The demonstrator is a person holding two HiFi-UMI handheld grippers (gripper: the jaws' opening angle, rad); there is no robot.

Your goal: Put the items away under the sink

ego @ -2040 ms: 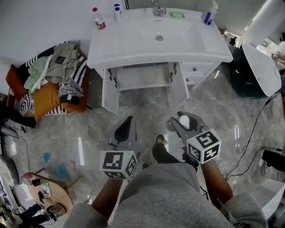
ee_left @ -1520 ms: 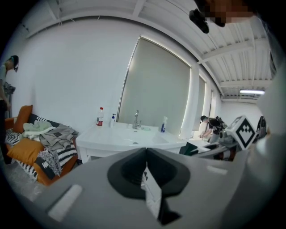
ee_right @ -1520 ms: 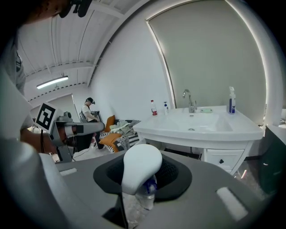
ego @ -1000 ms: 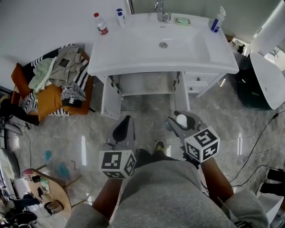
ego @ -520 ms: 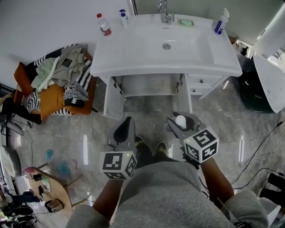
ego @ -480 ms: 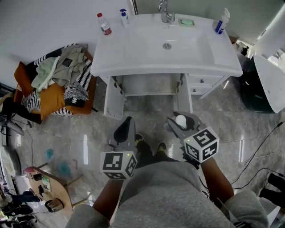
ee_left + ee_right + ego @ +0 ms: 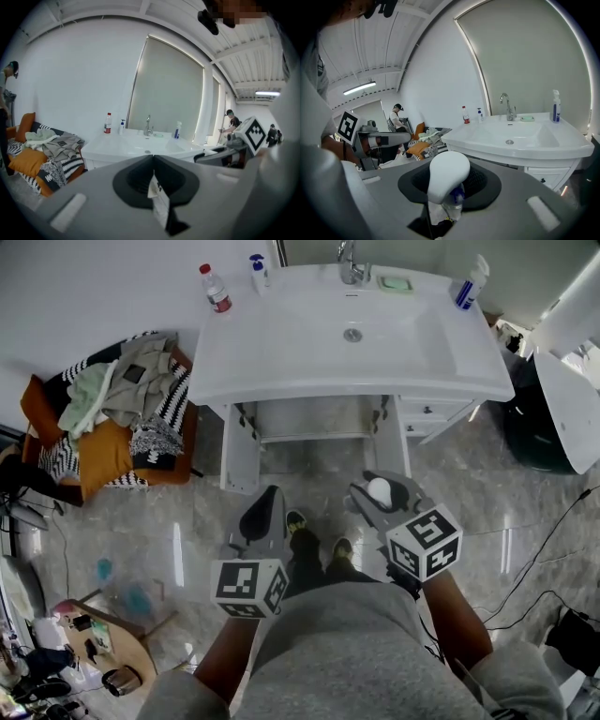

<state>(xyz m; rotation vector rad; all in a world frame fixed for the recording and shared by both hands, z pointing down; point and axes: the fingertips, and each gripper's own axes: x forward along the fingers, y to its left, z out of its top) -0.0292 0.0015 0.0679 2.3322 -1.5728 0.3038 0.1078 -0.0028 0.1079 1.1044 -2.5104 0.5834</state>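
Pinches in the right gripper (image 7: 380,495) a white-capped bottle (image 7: 446,178) (a bit of blue just under the rounded cap), jaws clenched on its sides, out in front of the sink (image 7: 412,343) and well short of it. Clamps in the left gripper (image 7: 267,507) a thin flat packet (image 7: 158,202), white-edged with dark print, jaws tight together on it; cannot tell what the packet is. Holds the two grippers side by side, apart, above the marble floor (image 7: 187,507) before the sink, with shoes (image 7: 296,520) between them. Faces the cabinet (image 7: 319,418) under the sink, its doors (image 7: 239,451) swung open toward the grippers. Shows along the sink's back rim, from its left corner, a red-capped bottle (image 7: 214,287), a pump bottle (image 7: 257,268), the tap (image 7: 350,263) at the middle, a green soap dish (image 7: 395,282), and at the right corner a spray bottle (image 7: 472,284). Has to the sink's left a heap of clothes (image 7: 122,381) on orange cushions (image 7: 98,451), against the wall.
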